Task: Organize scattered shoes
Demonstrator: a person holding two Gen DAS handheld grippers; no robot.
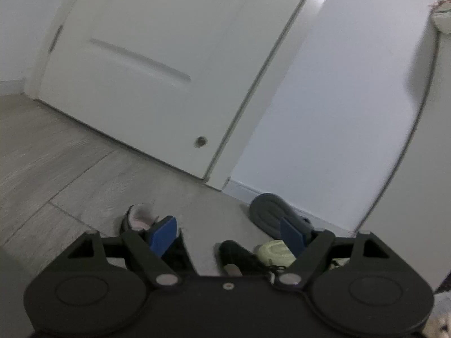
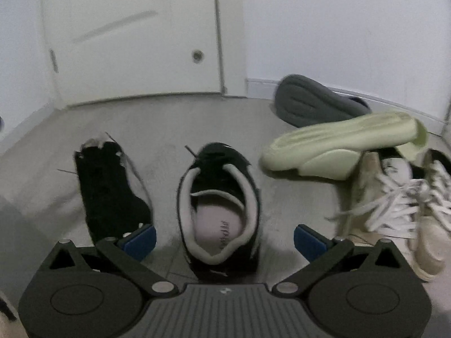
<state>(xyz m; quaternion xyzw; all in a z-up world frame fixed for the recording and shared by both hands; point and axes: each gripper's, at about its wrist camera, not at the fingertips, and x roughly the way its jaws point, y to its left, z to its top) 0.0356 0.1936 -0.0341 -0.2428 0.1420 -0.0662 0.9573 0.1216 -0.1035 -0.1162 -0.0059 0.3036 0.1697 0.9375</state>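
Black sneaker (image 2: 218, 211) upright, toe toward door (image 2: 135, 33)

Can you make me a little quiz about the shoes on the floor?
1. True or false: the right gripper is squeezing the black sneaker.
2. Which shoe lies on its side, sole showing? A) pale green slipper B) white lace-up sneaker C) black sneaker
3. What colour is the slipper nearest the wall?

Key: 1. False, its fingers stand wide apart, not touching the shoe. 2. A. 3. Grey.
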